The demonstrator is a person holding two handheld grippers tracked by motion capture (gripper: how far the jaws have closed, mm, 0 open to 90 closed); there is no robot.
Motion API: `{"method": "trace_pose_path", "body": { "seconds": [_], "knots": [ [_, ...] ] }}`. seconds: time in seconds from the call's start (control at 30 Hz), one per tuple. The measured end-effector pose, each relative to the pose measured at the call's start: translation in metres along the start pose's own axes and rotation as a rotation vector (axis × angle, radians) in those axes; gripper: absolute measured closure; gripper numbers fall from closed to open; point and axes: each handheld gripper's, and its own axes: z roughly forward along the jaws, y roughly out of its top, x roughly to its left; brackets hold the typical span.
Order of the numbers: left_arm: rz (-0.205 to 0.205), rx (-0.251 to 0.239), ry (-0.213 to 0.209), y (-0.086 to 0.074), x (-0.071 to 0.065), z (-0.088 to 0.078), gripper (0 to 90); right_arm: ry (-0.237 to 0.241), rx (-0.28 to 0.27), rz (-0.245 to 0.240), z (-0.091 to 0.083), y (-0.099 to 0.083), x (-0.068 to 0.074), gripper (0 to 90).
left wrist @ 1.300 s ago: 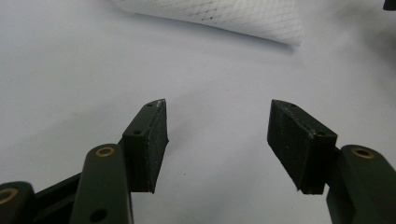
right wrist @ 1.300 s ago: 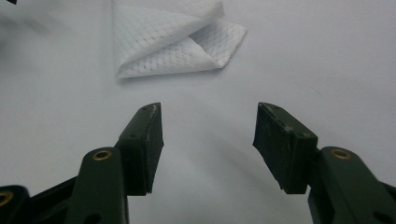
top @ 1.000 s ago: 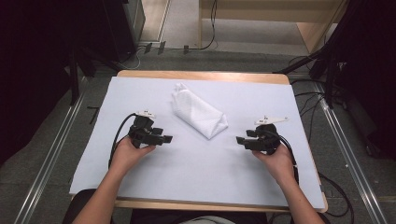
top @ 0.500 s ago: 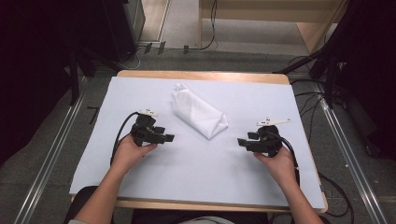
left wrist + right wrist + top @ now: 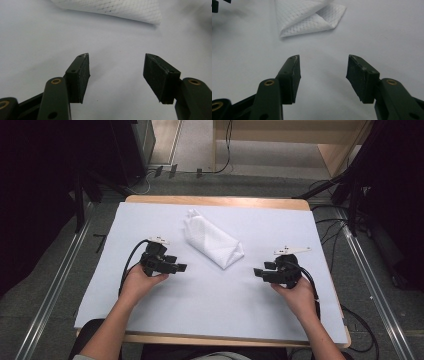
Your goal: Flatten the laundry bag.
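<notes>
A folded white cloth point(image 5: 212, 239) with a quilted texture lies in the middle of the white table cover point(image 5: 215, 295), slanting from back left to front right. My left gripper point(image 5: 181, 267) rests low at the cloth's left, jaws open and empty, pointing right. The cloth's edge point(image 5: 120, 10) shows just beyond the left gripper point(image 5: 116, 75). At the cloth's right, my right gripper point(image 5: 258, 272) points left, open and empty. In the right gripper view the cloth's folded corner point(image 5: 309, 17) lies ahead of the right gripper point(image 5: 323, 77).
The table's wooden edge point(image 5: 215, 200) runs along the back. Metal rails point(image 5: 55, 285) flank the table on the floor, and cables point(image 5: 330, 227) trail at the right. Dark equipment point(image 5: 65, 165) stands at the back left.
Both hands have shifted only slightly; the right gripper sits a touch nearer the front. The cloth has not moved.
</notes>
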Motion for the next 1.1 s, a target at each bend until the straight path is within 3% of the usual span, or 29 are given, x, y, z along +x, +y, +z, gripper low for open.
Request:
{"method": "trace_pose_path", "body": {
  "seconds": [0.43, 0.6, 0.9, 1.1],
  "knots": [
    [0.019, 0.004, 0.003, -0.001, 0.001, -0.002, 39.0, 0.024, -0.013, 0.012, -0.001, 0.009, 0.004, 51.1],
    [0.035, 0.021, 0.000, -0.001, 0.000, -0.004, 38.9, 0.020, -0.019, -0.012, -0.002, 0.019, 0.012, 51.6],
    [0.029, 0.006, 0.004, -0.002, 0.001, -0.009, 38.9, 0.014, -0.001, -0.040, 0.006, 0.036, 0.019, 52.1],
    [-0.026, 0.001, -0.004, -0.003, 0.003, -0.013, 38.7, 0.028, -0.009, -0.029, 0.017, 0.052, 0.020, 52.3]
  ]
}}
